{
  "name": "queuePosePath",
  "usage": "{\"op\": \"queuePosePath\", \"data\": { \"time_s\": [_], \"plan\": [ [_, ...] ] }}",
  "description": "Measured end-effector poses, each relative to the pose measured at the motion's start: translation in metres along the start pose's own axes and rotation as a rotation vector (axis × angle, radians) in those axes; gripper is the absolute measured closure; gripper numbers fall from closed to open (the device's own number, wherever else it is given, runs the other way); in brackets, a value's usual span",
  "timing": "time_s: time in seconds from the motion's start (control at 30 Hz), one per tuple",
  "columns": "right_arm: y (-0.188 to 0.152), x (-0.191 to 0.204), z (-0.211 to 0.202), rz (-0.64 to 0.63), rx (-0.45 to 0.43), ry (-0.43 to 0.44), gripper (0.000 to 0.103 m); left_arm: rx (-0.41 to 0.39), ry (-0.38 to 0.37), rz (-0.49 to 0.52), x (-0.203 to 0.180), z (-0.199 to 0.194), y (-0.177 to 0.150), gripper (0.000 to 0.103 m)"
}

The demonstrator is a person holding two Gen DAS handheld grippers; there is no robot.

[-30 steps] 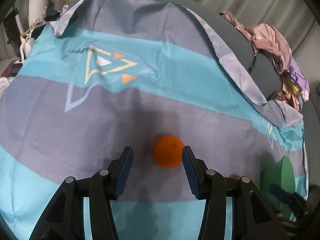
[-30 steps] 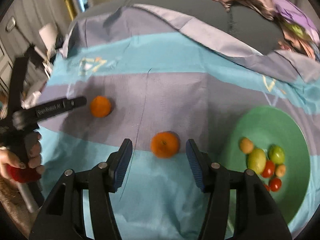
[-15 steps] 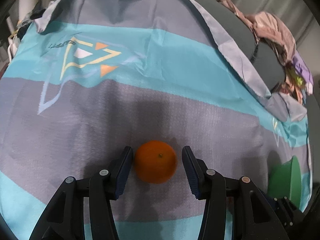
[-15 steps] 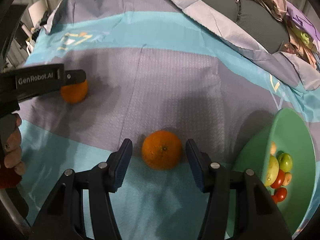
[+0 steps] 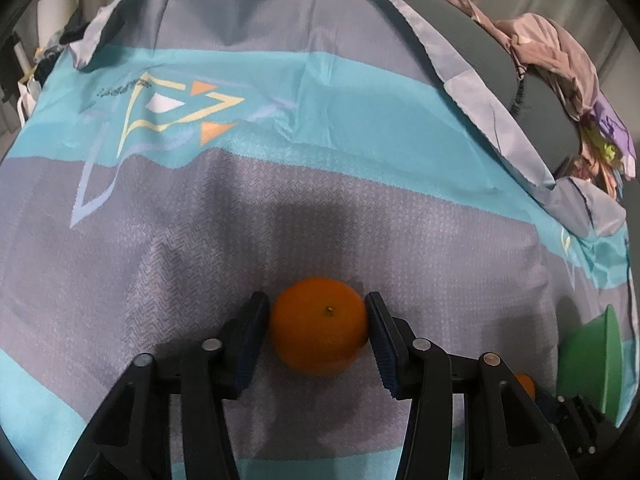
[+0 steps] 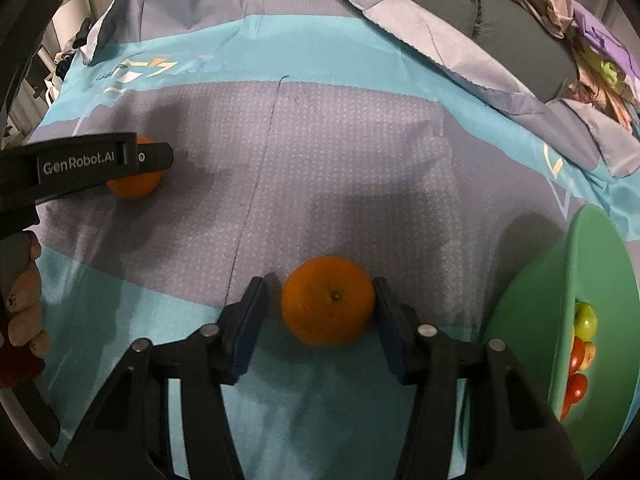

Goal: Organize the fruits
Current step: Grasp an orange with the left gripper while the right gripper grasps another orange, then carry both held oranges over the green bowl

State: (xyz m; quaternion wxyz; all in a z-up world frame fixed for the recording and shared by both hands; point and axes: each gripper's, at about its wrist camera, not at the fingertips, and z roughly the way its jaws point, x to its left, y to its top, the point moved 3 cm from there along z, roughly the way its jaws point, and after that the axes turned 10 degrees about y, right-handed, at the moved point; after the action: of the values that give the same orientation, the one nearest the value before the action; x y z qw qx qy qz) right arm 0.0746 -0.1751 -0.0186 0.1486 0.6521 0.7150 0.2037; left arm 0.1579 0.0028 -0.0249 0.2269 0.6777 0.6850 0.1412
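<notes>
Two oranges lie on a blue-and-grey striped cloth. In the left wrist view one orange (image 5: 319, 326) sits between the pads of my left gripper (image 5: 317, 330), which touch or nearly touch its sides. In the right wrist view the other orange (image 6: 328, 301) sits between the fingers of my right gripper (image 6: 320, 320), with a small gap on the left side. The left gripper (image 6: 100, 168) and its orange (image 6: 134, 184) also show there at the left. A green bowl (image 6: 532, 320) at the right holds several small fruits (image 6: 582, 344).
The cloth (image 5: 280, 160) covers a rounded grey cushion. A heap of pink and purple clothes (image 5: 560, 92) lies at the back right. The green bowl (image 5: 588, 360) shows at the right edge of the left wrist view.
Both grippers have moved forward and down, so each orange now sits between its fingers. The left gripper's jaws have narrowed around its orange.
</notes>
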Motion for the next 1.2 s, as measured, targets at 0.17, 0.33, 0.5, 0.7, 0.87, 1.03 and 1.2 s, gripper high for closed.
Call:
{"op": "queuePosePath", "data": {
  "time_s": [0.17, 0.33, 0.5, 0.7, 0.87, 1.03, 1.2],
  "plan": [
    [0.0, -0.003, 0.0, 0.017, -0.009, 0.021, 0.06, 0.002, -0.001, 0.003, -0.001, 0.0, 0.0, 0.057],
    [-0.001, 0.001, -0.005, 0.034, -0.012, 0.079, 0.061, 0.021, 0.007, 0.02, -0.005, -0.006, -0.002, 0.057],
    [-0.002, 0.005, -0.021, 0.032, -0.048, 0.09, 0.061, 0.005, -0.015, 0.031, -0.009, -0.032, -0.003, 0.057],
    [-0.007, 0.002, -0.048, 0.058, -0.094, 0.125, 0.061, -0.024, -0.067, 0.02, -0.01, -0.072, -0.007, 0.057],
    [-0.012, -0.002, -0.075, 0.06, -0.137, 0.129, 0.061, -0.05, -0.091, 0.027, -0.016, -0.096, -0.016, 0.057],
    [-0.02, -0.012, -0.099, 0.065, -0.176, 0.118, 0.061, -0.098, -0.099, 0.057, -0.026, -0.116, -0.024, 0.057],
    [-0.032, -0.03, -0.113, 0.112, -0.192, 0.108, 0.06, -0.123, -0.119, 0.105, -0.043, -0.129, -0.038, 0.057]
  ]
}}
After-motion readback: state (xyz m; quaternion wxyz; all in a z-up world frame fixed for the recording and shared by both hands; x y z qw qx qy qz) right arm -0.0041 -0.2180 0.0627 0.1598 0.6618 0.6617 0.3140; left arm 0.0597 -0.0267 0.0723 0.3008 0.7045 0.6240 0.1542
